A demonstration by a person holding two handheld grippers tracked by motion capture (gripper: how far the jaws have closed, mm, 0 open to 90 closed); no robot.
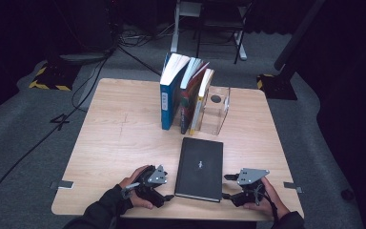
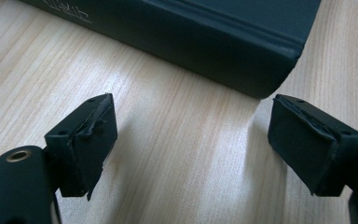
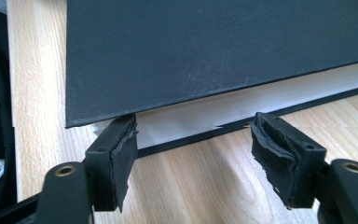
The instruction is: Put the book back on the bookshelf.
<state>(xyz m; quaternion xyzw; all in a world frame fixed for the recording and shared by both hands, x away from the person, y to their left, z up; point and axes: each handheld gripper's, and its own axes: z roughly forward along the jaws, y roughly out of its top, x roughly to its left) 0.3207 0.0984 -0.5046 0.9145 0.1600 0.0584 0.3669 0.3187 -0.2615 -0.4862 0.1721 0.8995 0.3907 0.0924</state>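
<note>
A black hardcover book (image 1: 200,168) lies flat near the front of the wooden table (image 1: 124,138). My left gripper (image 1: 167,187) rests on the table just left of the book's near corner, with its jaws open. In the left gripper view the open gripper (image 2: 191,121) has bare wood between its pads and faces the book's spine corner (image 2: 205,42). My right gripper (image 1: 225,186) sits at the book's right side, also open. In the right gripper view that gripper (image 3: 193,140) stands right at the white page edge of the book (image 3: 205,51), and its jaws hold nothing.
Several books (image 1: 183,93) stand upright at the back middle of the table, leaning against a clear plastic bookend (image 1: 217,109). The table's front edge runs just under both hands. Cables and stand legs lie on the grey floor beyond.
</note>
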